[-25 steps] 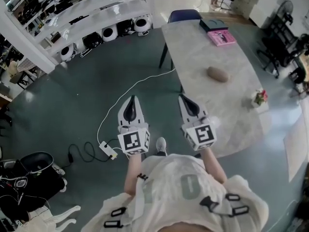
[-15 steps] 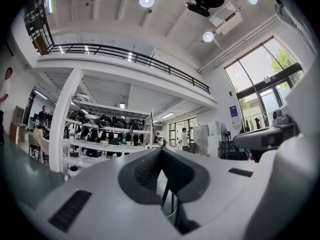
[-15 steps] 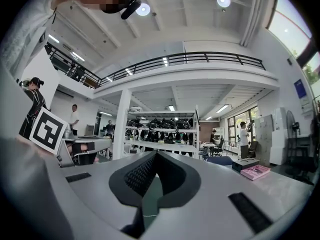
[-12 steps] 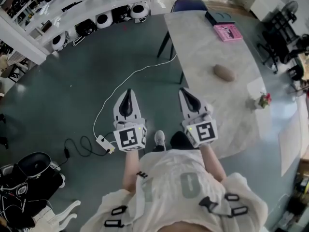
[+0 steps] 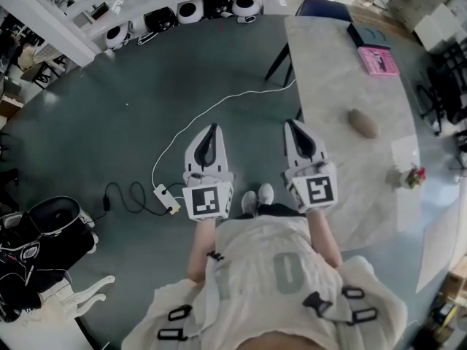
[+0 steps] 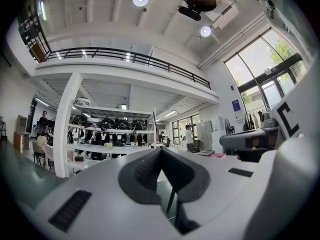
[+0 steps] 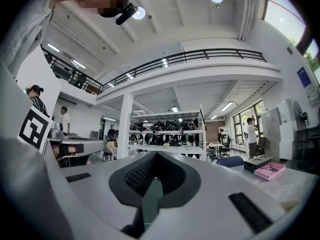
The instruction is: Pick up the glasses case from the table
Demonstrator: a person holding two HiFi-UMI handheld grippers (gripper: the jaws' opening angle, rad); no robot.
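The glasses case (image 5: 363, 123) is a brown oval lying on the pale marble table (image 5: 328, 64), seen only in the head view. My left gripper (image 5: 212, 127) is held level over the green floor, well left of the table, its jaws shut on nothing (image 6: 161, 151). My right gripper (image 5: 292, 123) hovers by the table's near left edge, left of the case and apart from it. It is shut and empty too (image 7: 156, 154). Neither gripper view shows the case.
A pink book (image 5: 377, 60) and a dark box (image 5: 367, 34) lie at the table's far end, with a blue chair (image 5: 321, 7) behind. A small flower pot (image 5: 413, 176) stands near the right edge. A white cable and power strip (image 5: 166, 198) cross the floor; shelving (image 5: 182, 9) lines the back.
The person has moved and the head view has swung: the table and the case now lie farther right. Both grippers stay side by side, level and shut.
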